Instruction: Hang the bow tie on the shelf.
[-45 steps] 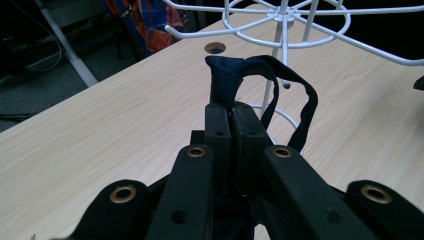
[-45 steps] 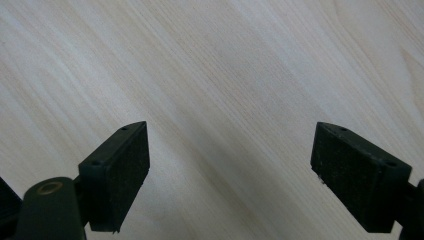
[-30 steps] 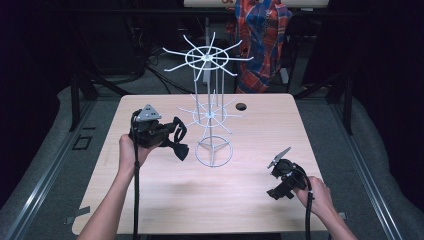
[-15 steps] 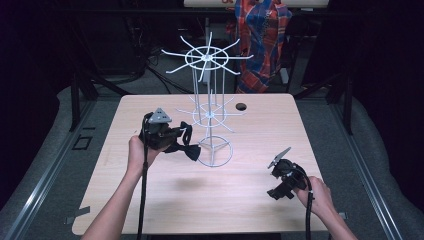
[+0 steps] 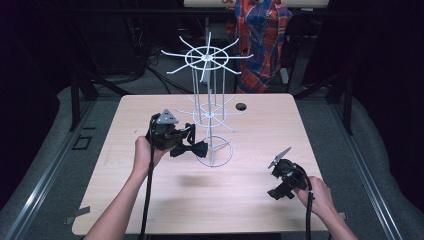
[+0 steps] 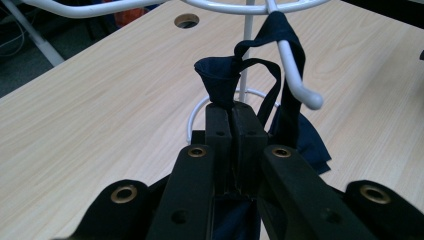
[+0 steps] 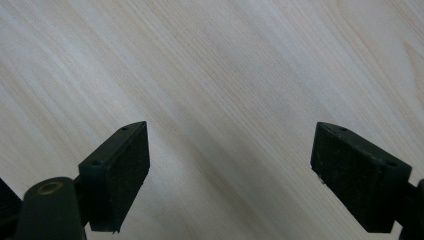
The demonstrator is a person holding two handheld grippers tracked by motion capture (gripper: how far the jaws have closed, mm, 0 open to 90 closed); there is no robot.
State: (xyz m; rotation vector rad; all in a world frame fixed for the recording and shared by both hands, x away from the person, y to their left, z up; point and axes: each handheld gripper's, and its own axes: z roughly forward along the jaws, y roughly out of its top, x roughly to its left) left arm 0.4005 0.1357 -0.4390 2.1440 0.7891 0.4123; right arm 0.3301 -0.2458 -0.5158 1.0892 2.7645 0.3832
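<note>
A white wire display stand [image 5: 207, 107] rises from a ring base at the middle of the wooden table [image 5: 150, 200]. My left gripper [image 5: 186, 142] is just left of the stand, shut on a dark navy bow tie [image 5: 192, 148]. In the left gripper view the bow tie [image 6: 220, 82] is pinched between the jaws and its strap loops over a white hook arm [image 6: 295, 75] of the stand. My right gripper [image 5: 276, 190] rests low at the table's front right, open, with bare wood between its fingers [image 7: 120, 170].
A round cable hole [image 5: 241, 106] sits near the table's far edge. A plaid shirt [image 5: 262, 35] hangs behind the table. Dark floor and metal rails surround the table. The stand's upper hook arms spread wide above the tabletop.
My left gripper carried the bow tie rightward and a bit nearer, up to the stand's lower hooks. The right gripper stayed put.
</note>
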